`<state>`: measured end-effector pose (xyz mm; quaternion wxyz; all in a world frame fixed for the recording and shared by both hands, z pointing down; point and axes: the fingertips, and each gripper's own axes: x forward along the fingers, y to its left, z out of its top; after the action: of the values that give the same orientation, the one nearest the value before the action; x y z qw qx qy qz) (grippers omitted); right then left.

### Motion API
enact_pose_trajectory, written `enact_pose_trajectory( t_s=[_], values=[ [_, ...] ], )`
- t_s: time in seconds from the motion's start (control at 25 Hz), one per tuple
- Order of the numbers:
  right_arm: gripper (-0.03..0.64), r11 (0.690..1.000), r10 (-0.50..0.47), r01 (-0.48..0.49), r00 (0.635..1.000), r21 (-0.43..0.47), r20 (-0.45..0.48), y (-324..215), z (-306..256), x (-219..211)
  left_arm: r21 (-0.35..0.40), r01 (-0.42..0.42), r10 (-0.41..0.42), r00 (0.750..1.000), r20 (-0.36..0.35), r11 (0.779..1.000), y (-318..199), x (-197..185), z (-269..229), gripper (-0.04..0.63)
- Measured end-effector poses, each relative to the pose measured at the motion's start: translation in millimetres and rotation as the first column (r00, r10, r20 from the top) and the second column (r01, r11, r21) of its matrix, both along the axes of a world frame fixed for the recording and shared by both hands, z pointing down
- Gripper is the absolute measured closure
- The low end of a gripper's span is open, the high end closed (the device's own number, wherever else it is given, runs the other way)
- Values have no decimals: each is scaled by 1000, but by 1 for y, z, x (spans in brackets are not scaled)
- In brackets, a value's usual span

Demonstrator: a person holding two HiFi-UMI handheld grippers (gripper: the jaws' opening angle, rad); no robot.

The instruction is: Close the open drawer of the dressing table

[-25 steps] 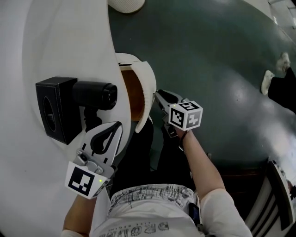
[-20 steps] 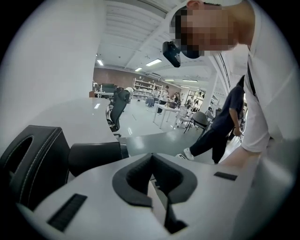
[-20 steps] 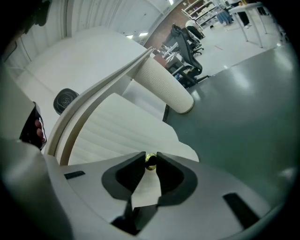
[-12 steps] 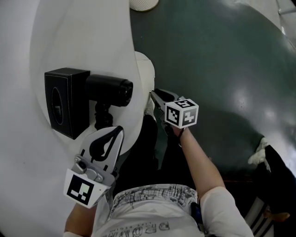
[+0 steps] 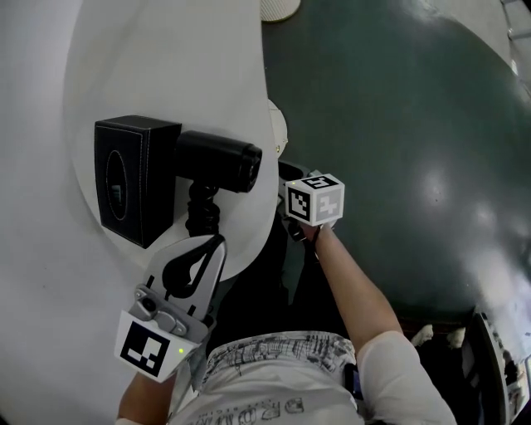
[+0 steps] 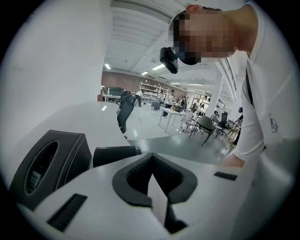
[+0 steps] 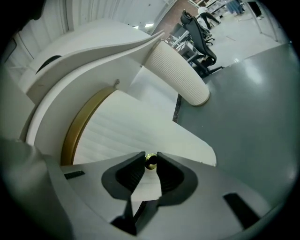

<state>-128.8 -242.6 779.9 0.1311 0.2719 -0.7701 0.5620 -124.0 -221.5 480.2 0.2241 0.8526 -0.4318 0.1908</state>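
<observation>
The white dressing table (image 5: 158, 66) fills the left of the head view. Its drawer front (image 5: 279, 133) sits almost flush under the table edge, and no inside shows. In the right gripper view the drawer front (image 7: 126, 131) is white and ribbed with a curved gold trim (image 7: 77, 129). My right gripper (image 5: 284, 173) (image 7: 150, 161) is shut on the small gold drawer knob (image 7: 150, 161), one pad on each side. My left gripper (image 5: 217, 239) (image 6: 151, 159) hovers over the table's near edge, its tips together with nothing between them.
A black box (image 5: 137, 178) and a black cylinder on a stand (image 5: 220, 159) rest on the tabletop just ahead of my left gripper. A white ribbed stool (image 5: 280, 7) (image 7: 176, 75) stands on the dark green floor (image 5: 398, 124) beyond the drawer.
The drawer has slid in: its brown inside showed a second ago and is now hidden. My right gripper moved with it toward the table. My left gripper rose a little.
</observation>
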Motion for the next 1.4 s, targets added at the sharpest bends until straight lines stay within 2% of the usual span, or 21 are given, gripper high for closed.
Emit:
enact_pose_trajectory(
  t_s=[0.28,0.48,0.64,1.04,1.4],
  values=[
    [530,1000,29,-28,1000,-10,10,-1,0,-4,9,4,-4,1000,-2,1000,1,-5,-4,580],
    [528,999,11,-10,1000,-44,16,5,1,-4,11,-7,7,1000,-3,1000,1,-2,-6,580],
    [525,999,13,-12,1000,-36,15,7,-5,7,20,-20,20,1000,-5,1000,-1,2,-11,580],
    [525,996,81,-80,996,34,-33,-1,-47,60,64,-53,56,998,-43,997,-7,17,-31,580],
    [525,973,177,-169,984,160,-34,-5,-132,109,133,-103,112,992,-65,986,-7,36,-63,580]
  ],
)
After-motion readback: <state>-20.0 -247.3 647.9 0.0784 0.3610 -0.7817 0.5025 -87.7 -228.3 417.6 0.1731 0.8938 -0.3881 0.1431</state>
